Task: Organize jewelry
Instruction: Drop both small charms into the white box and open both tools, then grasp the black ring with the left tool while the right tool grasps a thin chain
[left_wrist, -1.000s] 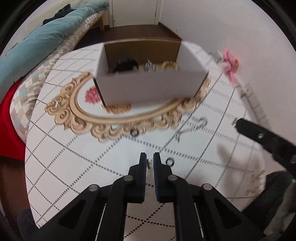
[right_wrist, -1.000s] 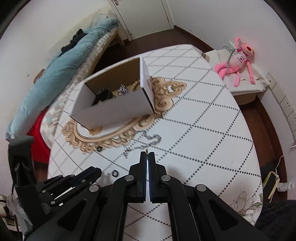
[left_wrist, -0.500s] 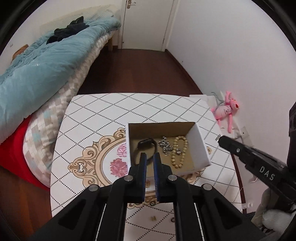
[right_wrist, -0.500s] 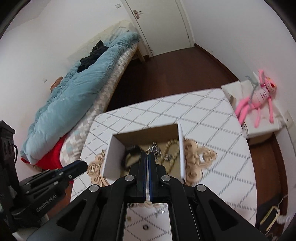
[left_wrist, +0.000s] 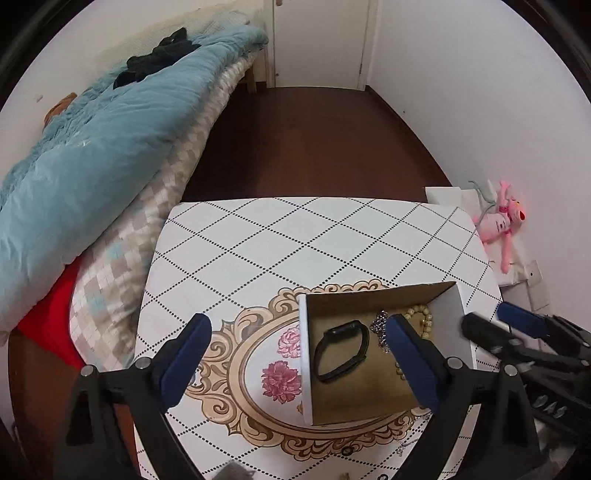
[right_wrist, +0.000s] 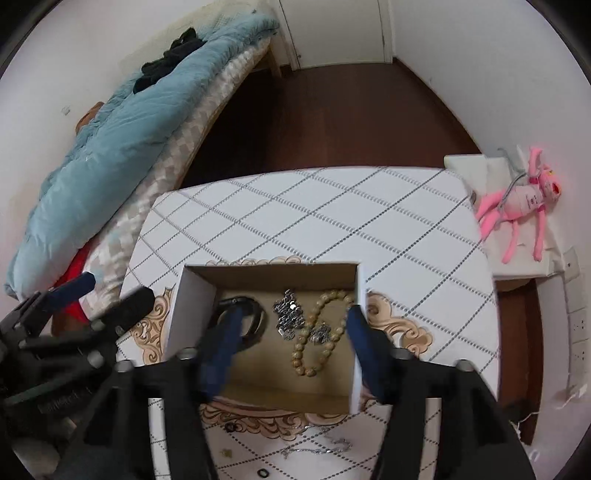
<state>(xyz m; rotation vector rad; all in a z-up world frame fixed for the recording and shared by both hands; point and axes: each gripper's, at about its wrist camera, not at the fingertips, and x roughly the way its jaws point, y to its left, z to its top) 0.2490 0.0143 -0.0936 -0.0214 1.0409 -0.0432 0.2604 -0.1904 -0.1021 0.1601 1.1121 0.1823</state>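
Both grippers are hovering above a white cardboard box (right_wrist: 192, 306) that is sitting on a table (right_wrist: 332, 221) covered in a diamond-patterned cloth with an ornate gold oval printed on it.

The left gripper (left_wrist: 301, 363) is spreading its jaws wide, with nothing caught between the blue pads; through the gap its camera is looking down on the box's left wall and the printed roses. The right gripper (right_wrist: 293, 349) is also opening its jaws (its left finger is blurred by the motion), and nothing is being pinched there either; the box interior is lying beneath the gap.

Inside the box, the jewelry is lying on the brown floor: a black band (right_wrist: 255, 317) at the left, a silver chain cluster (right_wrist: 290, 314) in the middle, and a beaded bracelet (right_wrist: 321, 332) to the right, with the chain touching the beads.

On the near side of the box, outside it, more pieces are lying on the cloth: a thin silver chain (right_wrist: 317, 448), a small black ring (right_wrist: 230, 427) just by the gold border, and another dark ring (right_wrist: 263, 472) at the nearest edge of the view.

Beyond the table, a bed with a teal quilt (left_wrist: 92, 147) is lying along the left wall, and a pink plush toy (right_wrist: 524, 199) is resting on a low white stand to the right.
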